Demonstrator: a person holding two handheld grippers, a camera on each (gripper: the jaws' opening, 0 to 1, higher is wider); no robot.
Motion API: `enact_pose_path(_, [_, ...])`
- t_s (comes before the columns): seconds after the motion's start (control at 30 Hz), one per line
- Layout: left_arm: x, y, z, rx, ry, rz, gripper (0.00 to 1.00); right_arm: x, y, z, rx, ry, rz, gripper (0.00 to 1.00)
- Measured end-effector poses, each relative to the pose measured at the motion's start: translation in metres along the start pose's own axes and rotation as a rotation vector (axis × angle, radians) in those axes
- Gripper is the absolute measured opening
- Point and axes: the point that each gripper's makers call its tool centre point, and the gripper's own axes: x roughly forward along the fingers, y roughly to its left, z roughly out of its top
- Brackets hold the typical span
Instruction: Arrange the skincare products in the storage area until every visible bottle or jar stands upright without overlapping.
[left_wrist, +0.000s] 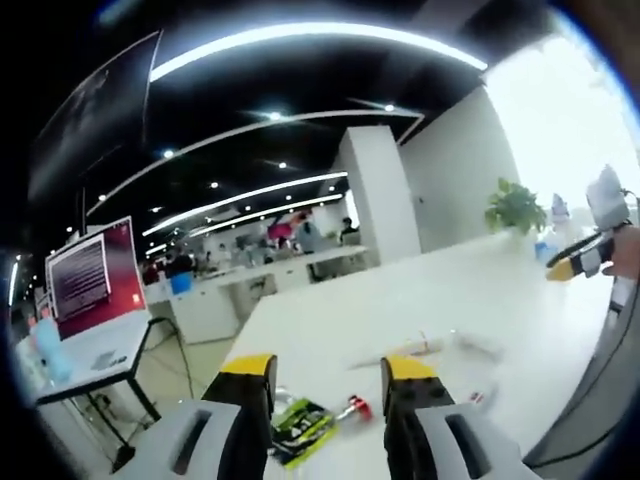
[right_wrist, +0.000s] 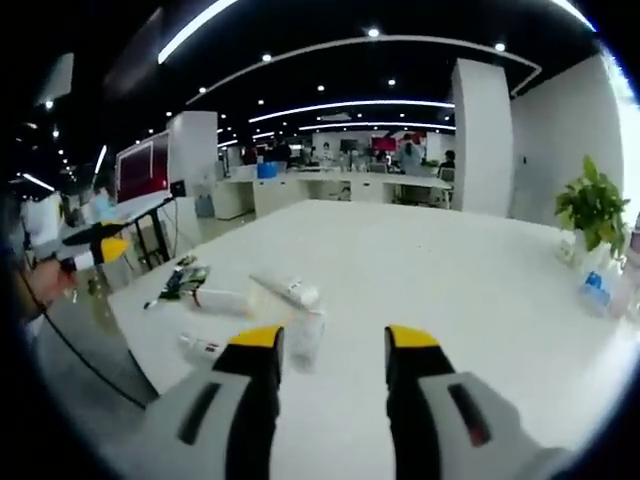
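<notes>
Several skincare items lie scattered on the white table (right_wrist: 450, 270). In the right gripper view a white tube (right_wrist: 290, 290) and a second tube (right_wrist: 215, 298) lie flat. A small bottle (right_wrist: 200, 347) lies near the table edge, and a clear bottle (right_wrist: 305, 340) sits just beyond my right gripper (right_wrist: 335, 340), which is open and empty. A green packet (right_wrist: 185, 280) lies further left. In the left gripper view my left gripper (left_wrist: 328, 367) is open above the green packet (left_wrist: 300, 430) and a red-capped item (left_wrist: 355, 408), with a white tube (left_wrist: 410, 350) beyond them.
A potted plant (right_wrist: 590, 205) and blue-labelled bottles (right_wrist: 595, 285) stand at the table's far side. A red screen (left_wrist: 95, 275) sits on a side desk past the table edge. The right gripper (left_wrist: 575, 262) enters the left gripper view from the right. Office desks and people fill the background.
</notes>
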Motion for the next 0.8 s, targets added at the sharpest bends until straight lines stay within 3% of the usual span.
enact_pose_path(0.2, [0.0,-0.001,-0.005,0.024,0.032,0.001,0.45,0.005,0.005,-0.015,-0.039,0.087,0.008,0.41])
enact_pose_path(0.37, [-0.003,-0.001,-0.002,0.035,0.018,0.009,0.45,0.008,0.007,-0.027,-0.062,0.151,0.014,0.41])
enact_pose_path(0.8, [-0.002,-0.003,-0.005,0.051,0.04,0.006,0.45,0.007,0.008,-0.028,-0.065,0.155,0.031,0.41])
